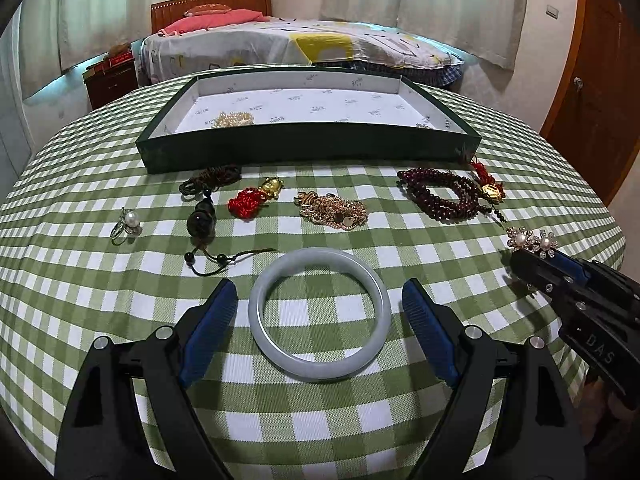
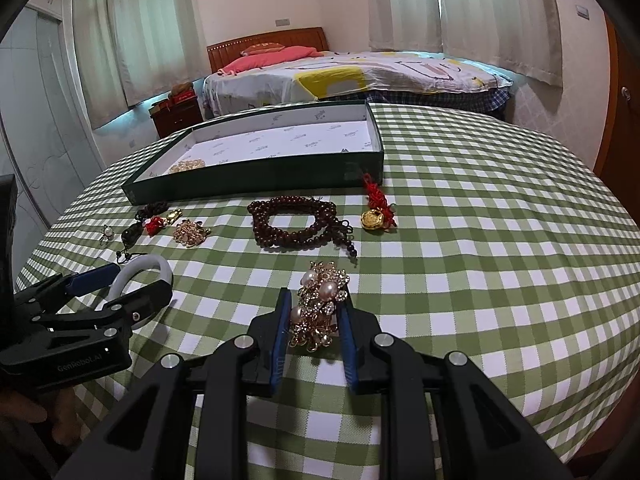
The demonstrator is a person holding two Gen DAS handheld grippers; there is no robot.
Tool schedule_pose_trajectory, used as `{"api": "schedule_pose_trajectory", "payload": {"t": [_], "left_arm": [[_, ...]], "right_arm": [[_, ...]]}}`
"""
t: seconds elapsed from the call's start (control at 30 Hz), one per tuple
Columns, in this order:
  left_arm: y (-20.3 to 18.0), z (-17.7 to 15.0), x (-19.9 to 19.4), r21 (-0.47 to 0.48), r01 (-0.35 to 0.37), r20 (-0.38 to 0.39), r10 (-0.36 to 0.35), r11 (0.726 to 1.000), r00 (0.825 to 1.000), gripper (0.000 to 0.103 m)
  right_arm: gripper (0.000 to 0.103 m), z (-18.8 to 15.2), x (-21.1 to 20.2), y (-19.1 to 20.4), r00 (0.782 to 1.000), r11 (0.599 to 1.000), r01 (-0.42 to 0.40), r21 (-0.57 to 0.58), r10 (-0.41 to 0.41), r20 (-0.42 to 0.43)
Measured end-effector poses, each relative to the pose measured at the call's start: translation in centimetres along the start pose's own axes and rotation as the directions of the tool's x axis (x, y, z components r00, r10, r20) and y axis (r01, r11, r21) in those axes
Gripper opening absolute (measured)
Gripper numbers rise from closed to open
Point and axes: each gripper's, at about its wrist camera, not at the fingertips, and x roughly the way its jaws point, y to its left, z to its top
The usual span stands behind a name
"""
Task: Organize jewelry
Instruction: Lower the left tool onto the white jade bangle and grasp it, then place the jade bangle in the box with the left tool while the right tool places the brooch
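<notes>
Two claws are working over a green-checked tabletop [image 1: 400, 420] strewn with jewelry. Low in the left wrist view, the left claw [image 1: 320, 300] is standing wide open around a pale jade bangle [image 1: 319, 364] that is lying flat on the cloth; its blue pads are sitting on either side of the ring and not touching it. At the bottom centre of the right wrist view, the right claw [image 2: 316, 300] is squeezing a gold pearl brooch [image 2: 318, 308] between its narrowly spaced pads, the brooch resting on the cloth. Beyond them, a dark red bead strand [image 2: 300, 222] is lying mid-frame, with a gold coin charm on red cord [image 2: 374, 218] to its right and a small heap of gold chain [image 1: 334, 210], a red knot charm [image 1: 250, 202] and a pearl ring [image 1: 128, 224] spreading leftward. Farther back, a shallow green tray [image 1: 304, 148] is holding a little cluster of pale beads [image 1: 234, 119] in its left corner.
</notes>
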Motion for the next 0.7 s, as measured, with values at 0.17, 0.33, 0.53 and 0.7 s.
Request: {"api": "schedule_pose_trajectory", "payload": {"t": [0.17,0.33,0.53,0.7], "left_arm": [[-0.3,0.0,0.0,0.031,-0.019,0.005,0.019,0.999,1.0,0.069],[-0.4,-0.1,-0.1,0.033,-0.007,0.008,0.006,0.999,1.0,0.069],[-0.3,-0.2,-0.6,0.03,0.004,0.014,-0.005,1.0,1.0,0.069],[-0.2,0.1,-2.0,0.04,0.009,0.055,-0.011,0.999,0.998,0.069]], "right_arm": [[0.024,-0.1,0.1,0.2,1.0,1.0,0.0,-0.002,0.0,-0.004],[0.024,-0.2,0.1,0.4,1.0,1.0,0.0,-0.008,0.0,-0.004],[0.024,-0.1,0.0,0.4,1.0,1.0,0.002,-0.013,-0.002,-0.001],[0.024,0.2,-0.3,0.5,1.0,1.0,0.003,-0.014,-0.002,0.009]]}}
